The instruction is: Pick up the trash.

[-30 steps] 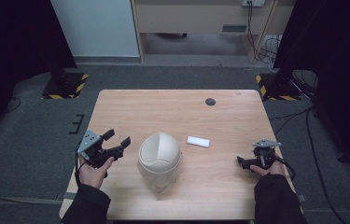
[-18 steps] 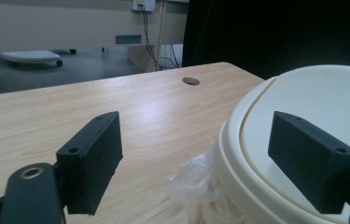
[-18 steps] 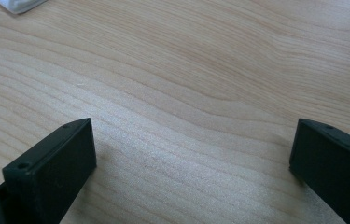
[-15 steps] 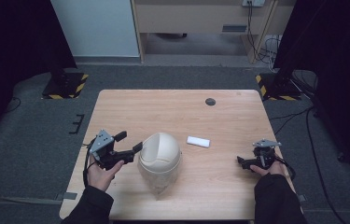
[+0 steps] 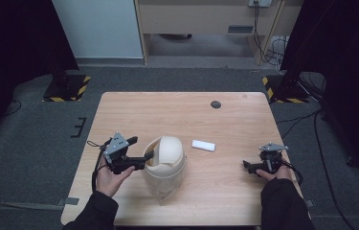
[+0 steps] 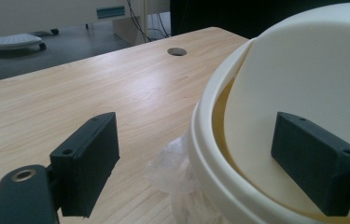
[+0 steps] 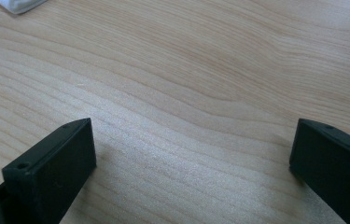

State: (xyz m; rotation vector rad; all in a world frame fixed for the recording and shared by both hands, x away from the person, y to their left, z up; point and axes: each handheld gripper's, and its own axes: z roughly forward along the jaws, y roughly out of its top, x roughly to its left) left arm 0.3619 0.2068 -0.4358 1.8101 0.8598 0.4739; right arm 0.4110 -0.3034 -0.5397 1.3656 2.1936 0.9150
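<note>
One wooden table [image 5: 225, 124] carries the lot. On it stands one cream bin [image 5: 165, 167] with a swing lid, with one clear plastic liner [image 6: 175, 163] showing under its rim. There is one small white block [image 5: 203, 145] and one round hole [image 5: 216, 104] in the tabletop (a dark grommet near the far edge). Two grippers count in: the left gripper [image 5: 141, 152] and the right gripper [image 5: 248, 165], one per hand.

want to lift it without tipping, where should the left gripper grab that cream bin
By its rim. On the bin the swing lid is tilted inward, leaving a gap, so a jaw can probably slip inside. Come from its left side, where the left gripper already straddles the rim, open, one jaw inside, one outside.
</note>
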